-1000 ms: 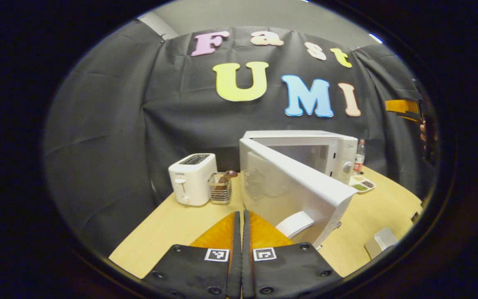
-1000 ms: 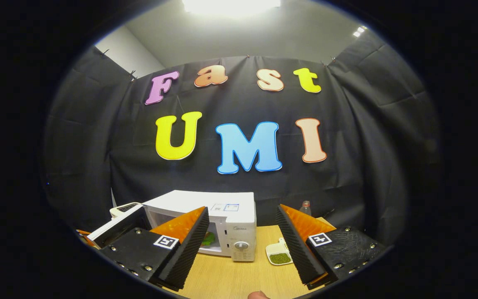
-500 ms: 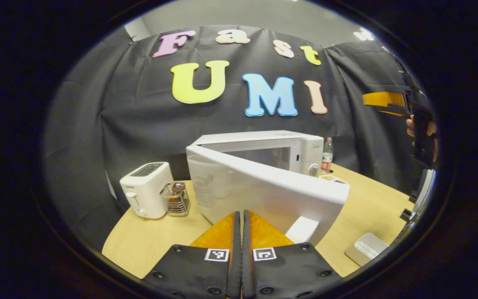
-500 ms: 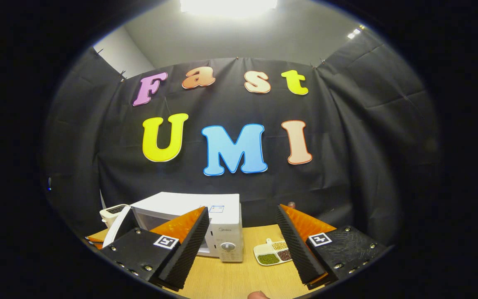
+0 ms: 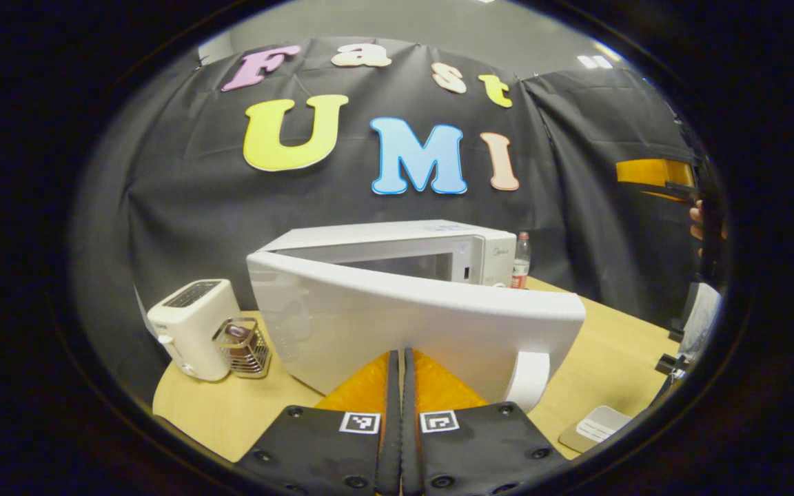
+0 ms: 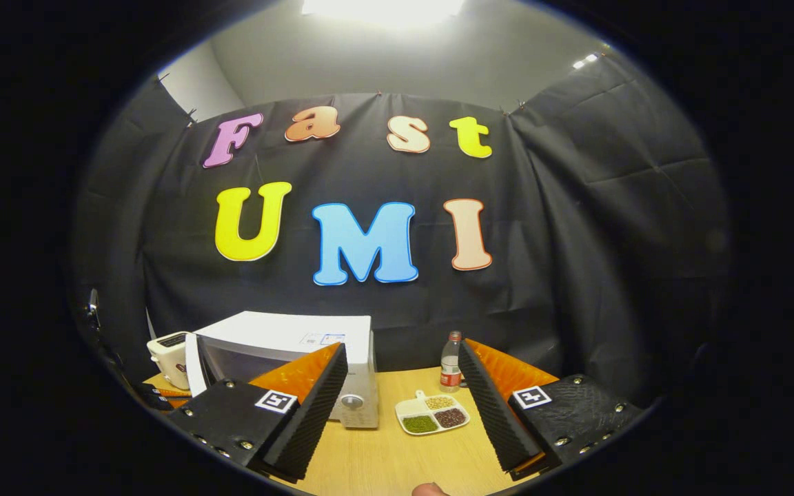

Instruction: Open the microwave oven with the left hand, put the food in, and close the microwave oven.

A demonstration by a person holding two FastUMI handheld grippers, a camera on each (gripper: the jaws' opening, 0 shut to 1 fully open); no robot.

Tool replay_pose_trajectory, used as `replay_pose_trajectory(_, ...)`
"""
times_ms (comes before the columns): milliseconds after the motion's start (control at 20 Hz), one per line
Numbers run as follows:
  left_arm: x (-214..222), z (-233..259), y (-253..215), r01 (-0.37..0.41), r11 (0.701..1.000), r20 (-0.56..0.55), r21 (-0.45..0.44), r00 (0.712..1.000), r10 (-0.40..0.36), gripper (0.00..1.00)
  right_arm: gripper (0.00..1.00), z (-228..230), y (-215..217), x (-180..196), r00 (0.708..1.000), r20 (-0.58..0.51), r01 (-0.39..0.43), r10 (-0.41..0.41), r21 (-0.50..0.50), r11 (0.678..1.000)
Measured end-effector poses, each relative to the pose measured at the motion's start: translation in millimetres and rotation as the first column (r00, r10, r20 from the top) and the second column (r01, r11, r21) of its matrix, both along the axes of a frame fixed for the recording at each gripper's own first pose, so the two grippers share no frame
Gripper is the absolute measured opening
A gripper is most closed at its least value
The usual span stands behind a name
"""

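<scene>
Door (image 5: 411,320): white, smooth, glossy slab with rounded corners; ajar, free edge at 3 o'clock in left gripper view, hinge at 9 o'clock. Appears to be mid-swing toward closing.
Handle (image 5: 530,379): white curved bar at door's lower right, around 5 o'clock of the panel.
Left gripper (image 5: 400,375): fingers pressed together, nothing between them; tips right against door's outer face, whether touching cannot be told. Judged a push posture: closed fingers make a blunt pusher.
Microwave (image 6: 287,344): white boxy body; knob (image 6: 351,401) at its lower right. Sits at 8 o'clock in right gripper view.
Food: presumably inside; cavity hidden behind door, so cannot tell.
Right gripper (image 6: 400,393): fingers spread wide, holding nothing; ridged inner pads. Held raised and back, likely to stay clear of the door.
Table (image 6: 397,458): pale wood grain.
Toaster (image 5: 194,327): white, rounded, at 9 o'clock of microwave, wire basket (image 5: 244,341) just beside.
Tray (image 6: 433,415): white, compartmented, grains inside; bottle (image 6: 449,368) behind.
</scene>
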State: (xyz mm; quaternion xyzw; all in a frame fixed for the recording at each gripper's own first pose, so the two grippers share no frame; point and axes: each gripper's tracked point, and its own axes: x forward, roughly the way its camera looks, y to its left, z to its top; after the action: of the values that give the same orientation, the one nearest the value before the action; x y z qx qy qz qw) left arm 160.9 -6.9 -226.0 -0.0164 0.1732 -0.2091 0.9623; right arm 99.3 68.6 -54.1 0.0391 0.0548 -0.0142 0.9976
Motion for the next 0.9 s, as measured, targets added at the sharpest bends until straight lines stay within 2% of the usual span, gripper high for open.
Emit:
replay_pose_trajectory(150,17,-3,-19,0.019,1.0,0.001,-0.006,1.0,-0.019,0.07,0.98,3,-12,-5,0.999,-0.004,0.037,-0.036,0.026,0.999)
replay_pose_trajectory(200,23,-3,-25,0.025,1.0,0.0,-0.008,1.0,-0.025,0.1,0.98,4,-16,-7,0.999,-0.005,0.048,-0.047,0.028,0.998)
replay_pose_trajectory(550,62,-5,-59,0.043,0.999,0.017,-0.002,0.999,-0.043,0.07,0.98,-9,-39,-23,0.994,-0.042,0.097,-0.097,0.009,0.995)
replay_pose_trajectory(800,86,-14,-72,0.029,1.0,0.016,0.004,0.999,-0.029,0.1,0.98,-13,-51,-34,0.99,-0.075,0.122,-0.121,0.012,0.992)
replay_pose_trajectory(900,97,-17,-74,0.015,1.0,0.009,-0.008,1.0,-0.015,0.07,0.98,-13,-54,-37,0.989,-0.079,0.124,-0.124,-0.004,0.992)
